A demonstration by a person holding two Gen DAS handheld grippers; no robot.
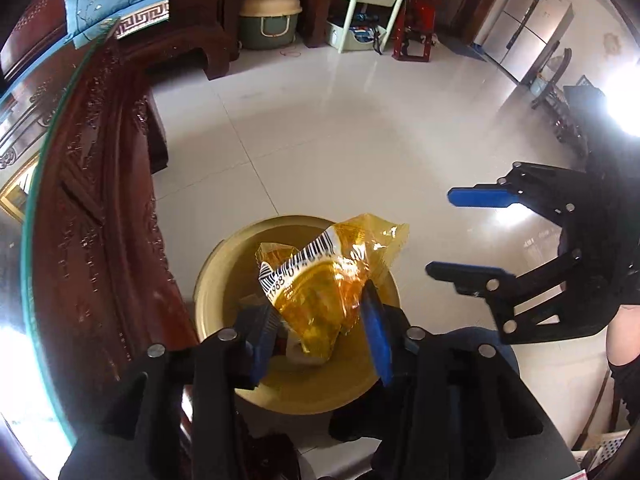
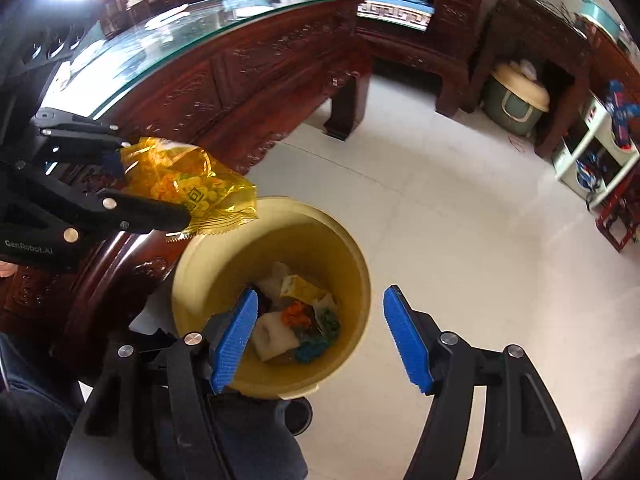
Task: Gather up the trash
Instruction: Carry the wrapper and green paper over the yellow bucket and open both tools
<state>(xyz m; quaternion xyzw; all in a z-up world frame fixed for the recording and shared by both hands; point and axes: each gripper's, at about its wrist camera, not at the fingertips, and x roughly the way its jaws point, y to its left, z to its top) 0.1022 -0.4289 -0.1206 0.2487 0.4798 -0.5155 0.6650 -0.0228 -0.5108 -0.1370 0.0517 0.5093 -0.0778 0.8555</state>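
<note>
hard to make out the scraps deep in the yellow bin (image 2: pixel 276 240). left claw (image 1: pixel 320 320) clamped on an orange wrapper (image 1: pixel 324 276), held above the bin's mouth. right claw (image 2: pixel 316 340) spread wide, gripping nothing. beside the bin, a carved wooden worktop (image 2: pixel 224 76) topped with glass.

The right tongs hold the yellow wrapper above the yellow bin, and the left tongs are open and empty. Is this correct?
Sides are swapped: the left tongs hold the yellow wrapper above the yellow bin; the right tongs are open and empty, as the right wrist view shows.
</note>
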